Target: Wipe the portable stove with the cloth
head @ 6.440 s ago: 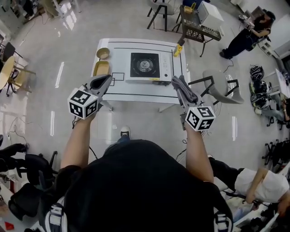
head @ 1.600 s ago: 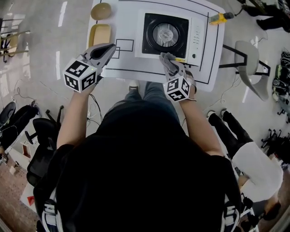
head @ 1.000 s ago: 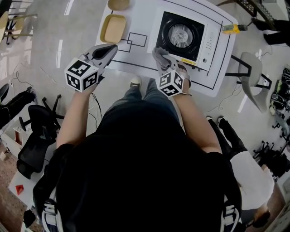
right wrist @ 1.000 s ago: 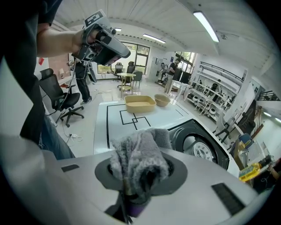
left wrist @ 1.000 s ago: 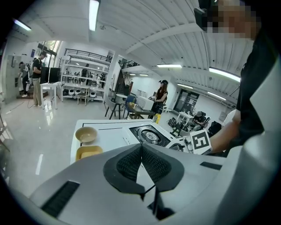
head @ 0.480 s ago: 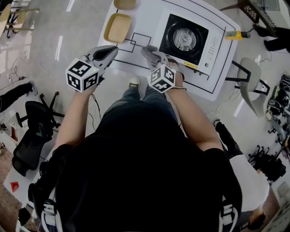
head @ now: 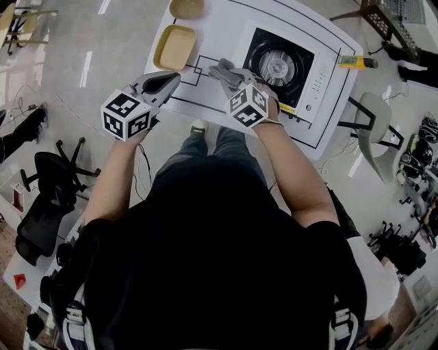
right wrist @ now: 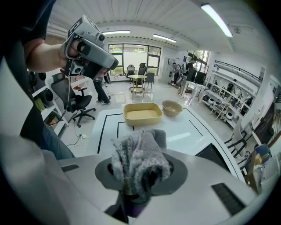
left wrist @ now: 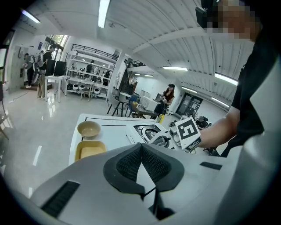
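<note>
The portable stove (head: pixel 279 67), black-topped with a round burner, sits on the white table (head: pixel 219 31). My right gripper (head: pixel 231 76) is shut on a crumpled grey cloth (head: pixel 224 71), held just off the stove's left front corner above the table. In the right gripper view the cloth (right wrist: pixel 139 163) bulges out between the jaws, and a dark stove edge (right wrist: pixel 216 159) shows at the right. My left gripper (head: pixel 166 80) hovers over the table's near left edge, shut with nothing in it. The left gripper view shows the stove (left wrist: pixel 148 131) ahead.
A yellow tray (head: pixel 174 46) and a tan bowl (head: pixel 186 7) stand on the table's left part. A yellow tool (head: pixel 356 63) lies at the table's right edge. A grey chair (head: pixel 378 133) stands right of the table, office chairs (head: pixel 48 198) to my left.
My right gripper has carried the cloth leftward from the stove's front edge to beside its left front corner. The left gripper has held its place.
</note>
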